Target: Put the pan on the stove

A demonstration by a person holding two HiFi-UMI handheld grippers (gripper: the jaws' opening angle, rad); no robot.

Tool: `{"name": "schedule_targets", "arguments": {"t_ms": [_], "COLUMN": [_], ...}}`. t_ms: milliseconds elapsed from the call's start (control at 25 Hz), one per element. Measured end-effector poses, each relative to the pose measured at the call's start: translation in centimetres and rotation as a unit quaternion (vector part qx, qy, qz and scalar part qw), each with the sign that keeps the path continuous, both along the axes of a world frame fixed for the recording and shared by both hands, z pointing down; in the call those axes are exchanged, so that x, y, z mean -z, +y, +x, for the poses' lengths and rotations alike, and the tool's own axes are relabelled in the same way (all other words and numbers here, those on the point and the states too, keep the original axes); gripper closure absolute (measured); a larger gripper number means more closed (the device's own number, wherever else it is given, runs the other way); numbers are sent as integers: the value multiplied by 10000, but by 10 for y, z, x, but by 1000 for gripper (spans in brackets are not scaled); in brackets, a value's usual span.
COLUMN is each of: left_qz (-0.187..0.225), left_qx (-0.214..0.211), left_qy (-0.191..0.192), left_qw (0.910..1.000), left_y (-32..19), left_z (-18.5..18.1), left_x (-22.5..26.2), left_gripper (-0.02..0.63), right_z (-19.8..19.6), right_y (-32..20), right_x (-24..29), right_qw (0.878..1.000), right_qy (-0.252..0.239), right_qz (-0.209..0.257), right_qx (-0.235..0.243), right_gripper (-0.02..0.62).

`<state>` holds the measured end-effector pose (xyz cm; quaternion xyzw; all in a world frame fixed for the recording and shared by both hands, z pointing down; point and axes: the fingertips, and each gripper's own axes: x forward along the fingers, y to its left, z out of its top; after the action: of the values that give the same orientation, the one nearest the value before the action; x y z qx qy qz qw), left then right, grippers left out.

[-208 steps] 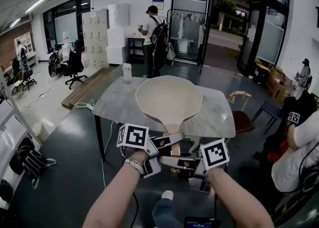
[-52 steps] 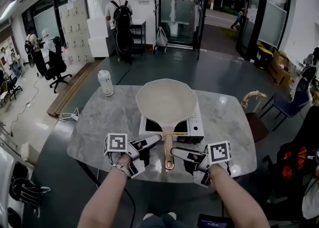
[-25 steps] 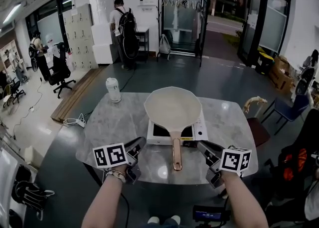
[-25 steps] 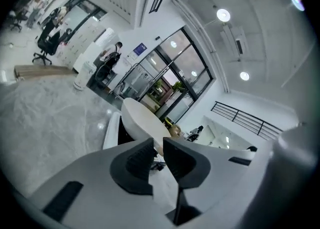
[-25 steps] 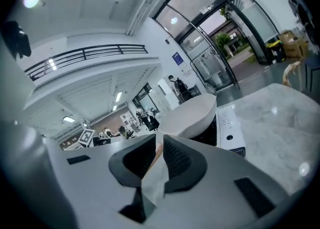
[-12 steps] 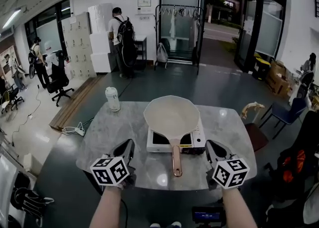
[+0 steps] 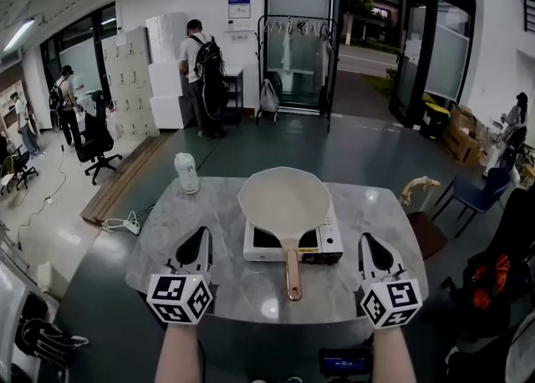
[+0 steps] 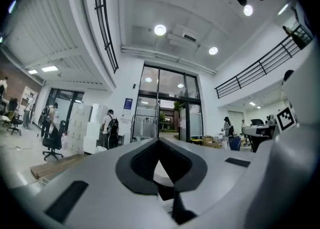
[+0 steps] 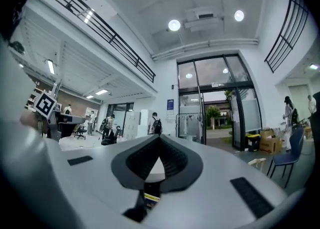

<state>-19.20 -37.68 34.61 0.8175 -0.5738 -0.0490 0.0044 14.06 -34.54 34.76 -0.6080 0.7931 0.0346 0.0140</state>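
A cream pan [image 7: 284, 198] with a copper handle sits on the white portable stove [image 7: 322, 243] in the middle of the marble table [image 7: 209, 206]; its handle points toward me. My left gripper [image 7: 199, 244] is raised at the table's near left, shut and empty. At the near right my right gripper [image 7: 369, 249] stands the same way, shut with nothing in it. Both are well apart from the pan handle. In the left gripper view the shut fingers [image 8: 135, 165] fill the frame, with a sliver of pan [image 8: 161, 177] beyond. The right gripper view shows its shut fingers [image 9: 172, 160] alike.
A white bottle [image 7: 185, 172] stands at the table's far left corner. A chair with a curved wooden piece [image 7: 420, 186] is off the right side. People stand by shelves at the back. A clothes rack [image 7: 294, 59] stands before the glass doors.
Both grippers let go of the pan handle, drew back to the sides and closed, now pointing upward. The pan has stayed on the stove.
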Motion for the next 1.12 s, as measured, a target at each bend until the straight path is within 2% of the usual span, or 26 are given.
{"name": "schedule_targets", "arguments": {"t_ms": [200,360,920,1120], "left_qz": [417,521,456,475], "left_qx": [60,50,92,101], "left_qy": [-425,-388,-369,-361], "left_qw": [9982,9979,9982,9982], "left_y": [1,2,4,4], "left_z": [7,9,1,-1], "left_x": [15,19,16,20], "left_gripper": [595,595,595,595], "right_z": [-5,-5,-4,-3], "right_y": [4,6,11,11], "right_x": [7,9,12,13], "right_qw": [9994,9982,9987,9982], "right_qy": [302,559,442,535], "right_qz": [172,194,163,140], "right_qx": [34,-97,-174,-243], "right_gripper": [571,571,571,571]}}
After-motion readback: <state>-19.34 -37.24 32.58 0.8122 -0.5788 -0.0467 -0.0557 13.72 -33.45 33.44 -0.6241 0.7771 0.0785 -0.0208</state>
